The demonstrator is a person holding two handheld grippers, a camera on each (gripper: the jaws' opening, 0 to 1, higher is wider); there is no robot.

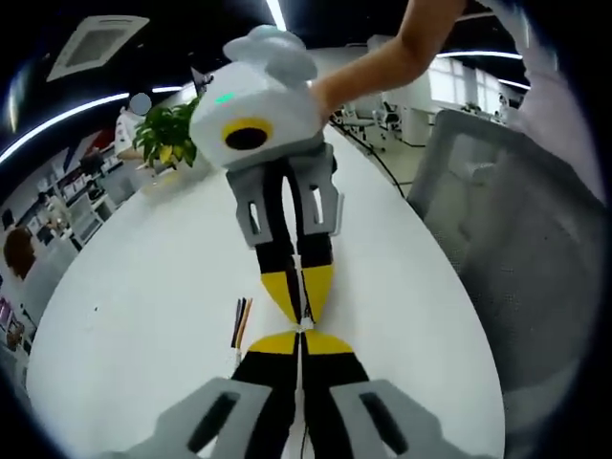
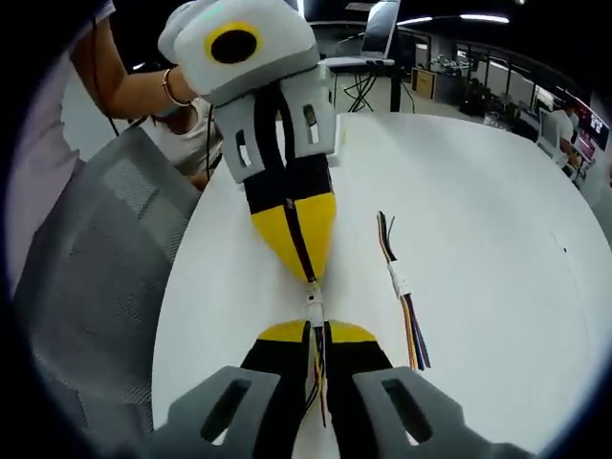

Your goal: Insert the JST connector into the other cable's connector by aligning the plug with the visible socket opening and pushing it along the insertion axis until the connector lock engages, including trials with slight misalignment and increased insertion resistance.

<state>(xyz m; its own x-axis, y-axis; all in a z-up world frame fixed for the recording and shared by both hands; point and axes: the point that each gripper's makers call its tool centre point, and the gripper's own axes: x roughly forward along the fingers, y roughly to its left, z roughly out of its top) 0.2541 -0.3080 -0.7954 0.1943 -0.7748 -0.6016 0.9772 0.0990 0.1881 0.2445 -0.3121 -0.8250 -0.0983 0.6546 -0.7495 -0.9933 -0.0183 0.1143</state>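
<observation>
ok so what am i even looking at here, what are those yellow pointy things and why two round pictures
A person holds a two-jaw tool in each hand, each carrying a fisheye camera, hence two round pictures. In the left gripper view, the left gripper rises from below and the right gripper faces it. In the right gripper view, the right gripper is below. Both are shut, tip to tip, each pinching a cable end; the small white connector sits between them. A spare joined cable lies on the white table, beside a grey chair.

Yellow-tipped grippers (image 2: 313, 330); white table (image 2: 478, 191); multicoloured cable (image 2: 406, 306).
</observation>
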